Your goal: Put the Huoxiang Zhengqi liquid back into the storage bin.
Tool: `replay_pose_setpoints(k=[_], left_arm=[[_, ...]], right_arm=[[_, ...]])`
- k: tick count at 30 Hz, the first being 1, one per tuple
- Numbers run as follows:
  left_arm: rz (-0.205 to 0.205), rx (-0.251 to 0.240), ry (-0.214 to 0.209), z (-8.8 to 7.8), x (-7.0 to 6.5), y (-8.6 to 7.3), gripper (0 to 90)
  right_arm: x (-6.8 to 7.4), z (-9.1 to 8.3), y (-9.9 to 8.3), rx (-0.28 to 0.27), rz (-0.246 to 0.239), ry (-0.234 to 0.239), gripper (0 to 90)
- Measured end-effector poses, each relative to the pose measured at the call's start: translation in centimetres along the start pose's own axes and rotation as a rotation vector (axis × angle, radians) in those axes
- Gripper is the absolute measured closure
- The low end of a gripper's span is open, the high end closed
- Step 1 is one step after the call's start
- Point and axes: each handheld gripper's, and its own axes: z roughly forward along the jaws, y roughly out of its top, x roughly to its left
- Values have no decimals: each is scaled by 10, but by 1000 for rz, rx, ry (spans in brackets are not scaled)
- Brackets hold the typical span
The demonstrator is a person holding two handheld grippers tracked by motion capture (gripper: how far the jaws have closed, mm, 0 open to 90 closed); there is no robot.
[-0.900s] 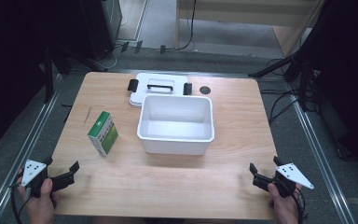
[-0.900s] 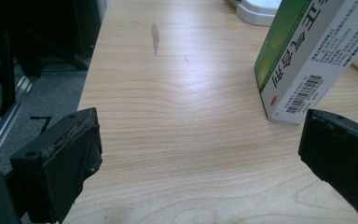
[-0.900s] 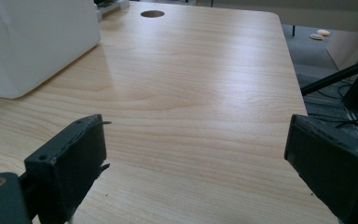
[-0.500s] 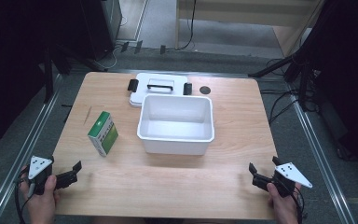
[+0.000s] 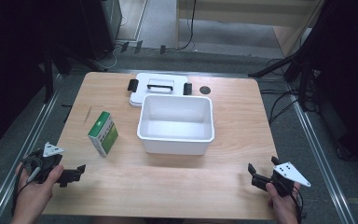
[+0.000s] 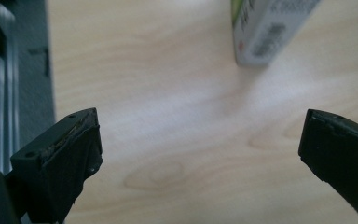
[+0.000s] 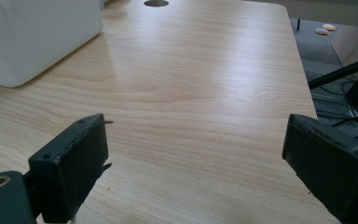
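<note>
A white open bin (image 5: 176, 123) stands in the middle of the wooden table (image 5: 242, 140), and it looks empty. Its white lid (image 5: 158, 87) with black clips lies flat just behind it. A green and white box (image 5: 103, 133) stands left of the bin. My left gripper (image 5: 74, 173) is open near the front left corner, pointing right, below the box. In the left gripper view the open left gripper (image 6: 200, 126) has bare wood between its jaws and the box (image 6: 270, 28) ahead. My right gripper (image 5: 254, 176) is open at the front right. The right gripper view shows the right gripper (image 7: 196, 126) empty, with the bin (image 7: 32, 37) far left.
A small dark round hole (image 5: 205, 90) sits in the tabletop right of the lid. Metal rails run along both sides of the table, with cables and stands on the floor at the right. Bare wood lies between the two grippers along the front.
The left hand has shifted a little to the right and tilted, so its grey plate stands higher. The right gripper has kept still.
</note>
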Motion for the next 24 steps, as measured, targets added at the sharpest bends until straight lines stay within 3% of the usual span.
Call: replay_pose_setpoints(k=[3,6,10,16,24], left_arm=[[-17,76,-44,0,-3,8,2],[-8,140,-37,-1,-5,16,2],[-15,155,-67,-4,-3,23,2],[-28,262,-89,-4,2,38,2],[-37,291,-107,-8,-3,51,5]], right_arm=[[0,0,0,2,-1,1,68],[1,0,0,5,-5,2,68],[1,0,0,6,-10,2,68],[1,1,0,9,-10,4,68],[1,1,0,12,-13,6,69]])
